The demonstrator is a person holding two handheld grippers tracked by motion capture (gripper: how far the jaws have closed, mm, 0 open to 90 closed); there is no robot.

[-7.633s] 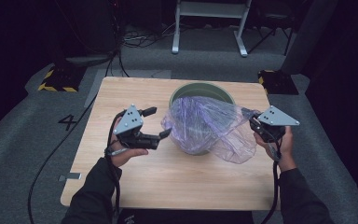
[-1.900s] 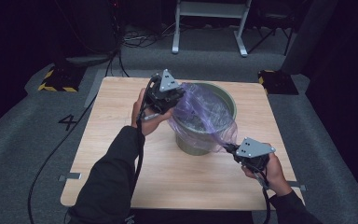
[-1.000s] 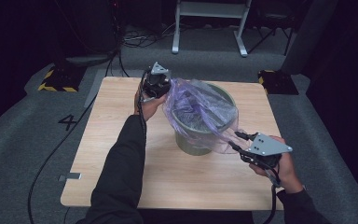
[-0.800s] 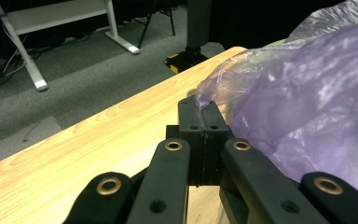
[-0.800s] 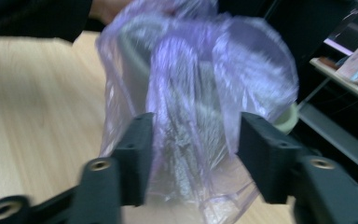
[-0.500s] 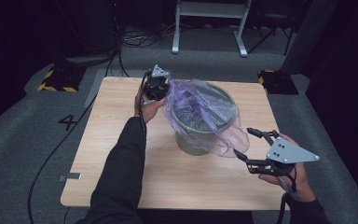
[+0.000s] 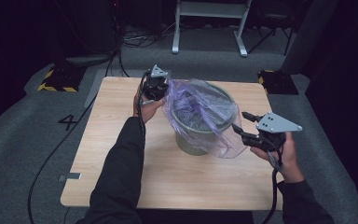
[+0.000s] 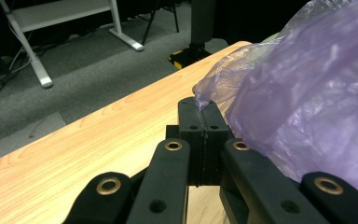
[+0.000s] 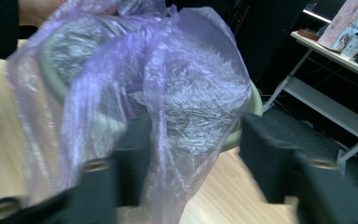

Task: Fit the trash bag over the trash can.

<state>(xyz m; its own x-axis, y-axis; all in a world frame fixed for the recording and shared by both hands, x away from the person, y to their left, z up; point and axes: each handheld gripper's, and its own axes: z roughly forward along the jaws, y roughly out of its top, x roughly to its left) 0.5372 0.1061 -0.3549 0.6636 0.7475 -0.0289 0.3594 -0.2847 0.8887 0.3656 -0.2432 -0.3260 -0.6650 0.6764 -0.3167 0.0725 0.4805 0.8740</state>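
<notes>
Draping over a round grey-green plastic bucket at the middle of the pale wooden table, the thin translucent purple plastic bag is the thing both tools are working on, and the relation that matters is at its near right edge: a loose flap hangs down the bucket's outer wall just left of the right gripper, whose jaws stand wide apart with the film lying between and in front of them in the right gripper view, not pinched. That gripper is the nearer one to the free edge, so a short reach left would likely let it close on the film. At the far left of the bucket, the left gripper has its jaws pressed together on the bag's rim, a corner of film pinched at the tips. The film is crinkled, glossy and limp, likely to slip and bunch; the bucket is rigid, smooth-walled with a thick rolled rim.
</notes>
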